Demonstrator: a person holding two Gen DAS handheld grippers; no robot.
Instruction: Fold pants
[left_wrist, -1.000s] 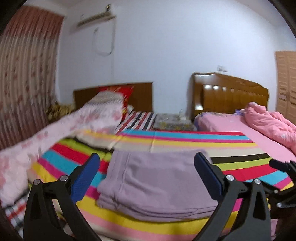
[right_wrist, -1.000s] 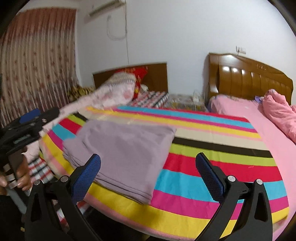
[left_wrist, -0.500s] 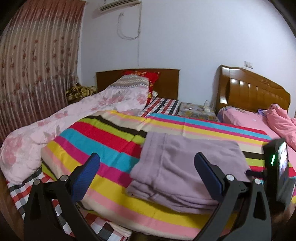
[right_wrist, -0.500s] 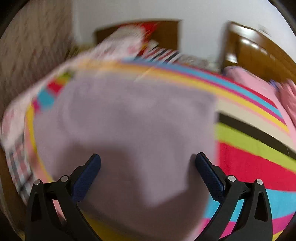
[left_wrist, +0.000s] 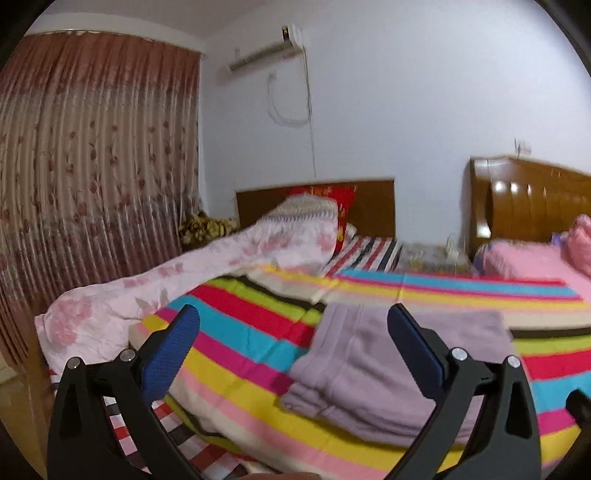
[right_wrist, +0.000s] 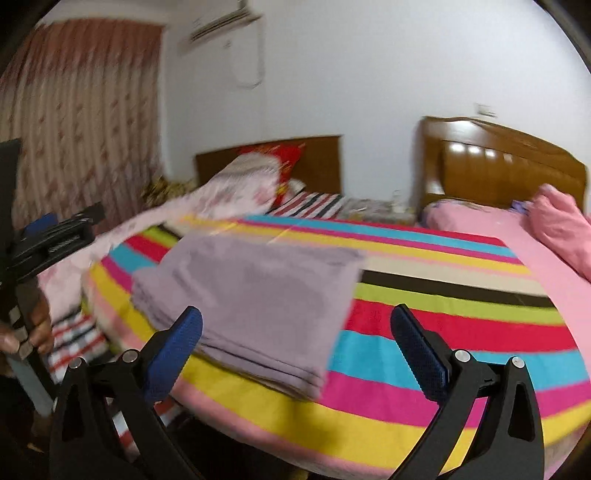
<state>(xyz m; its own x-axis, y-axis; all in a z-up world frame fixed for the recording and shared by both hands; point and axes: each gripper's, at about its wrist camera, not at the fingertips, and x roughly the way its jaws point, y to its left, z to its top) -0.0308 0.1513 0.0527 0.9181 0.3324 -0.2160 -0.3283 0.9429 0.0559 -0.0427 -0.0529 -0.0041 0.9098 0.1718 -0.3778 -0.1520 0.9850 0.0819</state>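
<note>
1. Change since half a second earlier: the right gripper (right_wrist: 295, 343), which had been low over the lilac cloth so that the cloth filled its view, had drawn back and up; the whole striped bed again showed in the right wrist view. The left wrist view had swung leftward, so more curtain (left_wrist: 92, 177) showed and the cloth sat further right in frame.
2. Meaning for the task (a judgement): the pants (left_wrist: 391, 369) lay as a compact, layered rectangle with stacked edges at the near side, so folding appeared finished or nearly so, and the withdrawal looked like a release after a final press or pat.
3. Left of the pants: the left gripper (left_wrist: 291, 343) hung above the near edge of the striped bedspread (left_wrist: 240, 332), fingers spread wide and holding nothing. In the right wrist view the person's left hand (right_wrist: 26, 332) wrapped its handle, beside the bed.
4. At the pants: they rested flat on the bedspread near its front edge, touched by neither tool.
5. Right of the pants: the right gripper was likewise spread wide and empty, pointing across the bedspread toward the wooden headboard (right_wrist: 498, 166).
</note>
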